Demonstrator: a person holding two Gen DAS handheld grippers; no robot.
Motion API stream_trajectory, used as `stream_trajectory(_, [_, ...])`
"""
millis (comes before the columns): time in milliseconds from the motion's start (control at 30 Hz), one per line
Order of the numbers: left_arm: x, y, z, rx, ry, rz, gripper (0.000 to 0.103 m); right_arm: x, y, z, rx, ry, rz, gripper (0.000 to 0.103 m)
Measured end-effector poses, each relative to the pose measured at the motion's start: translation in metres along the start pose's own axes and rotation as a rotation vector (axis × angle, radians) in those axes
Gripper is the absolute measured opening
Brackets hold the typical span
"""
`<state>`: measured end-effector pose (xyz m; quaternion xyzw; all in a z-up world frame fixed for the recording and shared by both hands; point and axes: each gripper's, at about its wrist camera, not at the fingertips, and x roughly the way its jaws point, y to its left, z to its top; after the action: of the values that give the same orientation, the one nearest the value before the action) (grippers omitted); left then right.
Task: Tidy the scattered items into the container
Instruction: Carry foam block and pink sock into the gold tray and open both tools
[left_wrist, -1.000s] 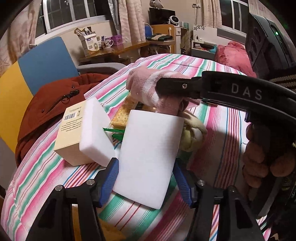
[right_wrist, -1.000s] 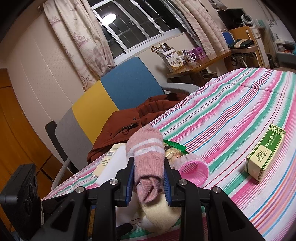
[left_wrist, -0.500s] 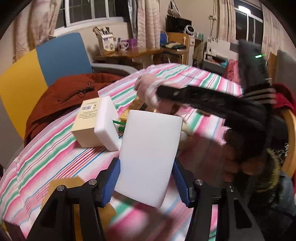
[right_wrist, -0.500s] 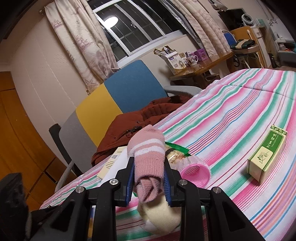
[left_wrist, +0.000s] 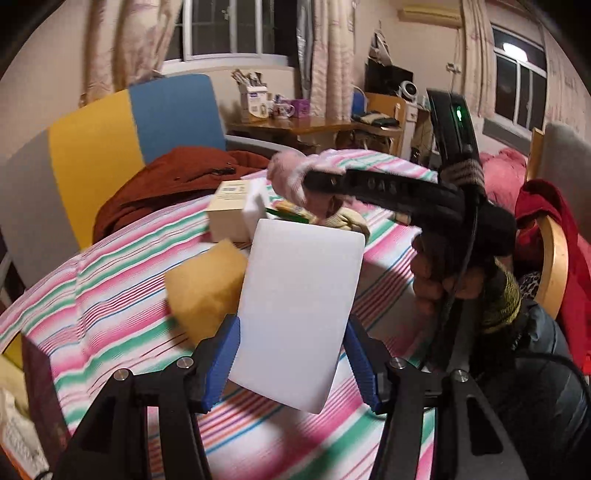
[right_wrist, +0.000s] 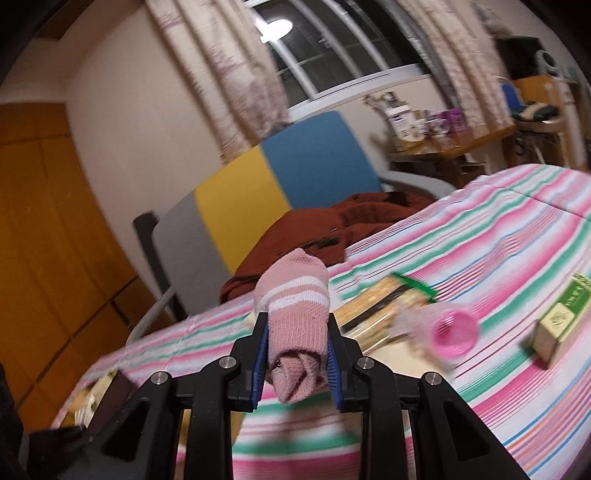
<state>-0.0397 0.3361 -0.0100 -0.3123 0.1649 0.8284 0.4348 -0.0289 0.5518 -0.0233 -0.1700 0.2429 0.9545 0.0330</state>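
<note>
**A:** Status on both grippers?

**B:** I'm holding the white foam block (left_wrist: 299, 317) in the left gripper (left_wrist: 293, 360). Blue pads are pressing its two long sides and it's tilting slightly clockwise, lifted clear of the striped bedspread (left_wrist: 110, 273).

**A:** Right side?

**B:** The right gripper (right_wrist: 295, 360) is clamping a rolled pink sock (right_wrist: 297, 314), narrow gap, sock sticking up past the fingertips. From the left wrist view I'm seeing that same gripper at 1 o'clock, above the pile.

**A:** What's left on the bed?

**B:** Left wrist view: a tan box (left_wrist: 229, 208) with a second white block (left_wrist: 255, 208) leaning on it at 11 o'clock, and a yellow sponge (left_wrist: 205, 284) just beside my block at 9 o'clock. Right wrist view, all motion-blurred: snack packet (right_wrist: 384, 302) at 1 o'clock, pink cup (right_wrist: 452, 332) at 3 o'clock, green tea box (right_wrist: 563, 317) further right.

**A:** Container?

**B:** Can't tell. There's a dark-edged thing (left_wrist: 44, 391) at 8 o'clock in the left view, too cropped to identify.
</note>
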Motion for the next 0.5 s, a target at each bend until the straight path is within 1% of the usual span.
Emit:
stream_trajectory(133, [-0.019,0.012,-0.009,-0.048,-0.017,0.011,0.058,-0.01,0.02,-0.014,-0.014,0.027,0.023,0.028])
stream_trajectory(300, [-0.046,0.03,-0.021,-0.115,-0.045,0.025,0.058,-0.032,0.054,-0.04,-0.031,0.059,0.076,0.028])
stream_trajectory(500, [-0.087,0.058,-0.042,-0.177,-0.093,0.08,0.059,-0.038,0.104,-0.061,-0.08,0.11,0.17,0.028])
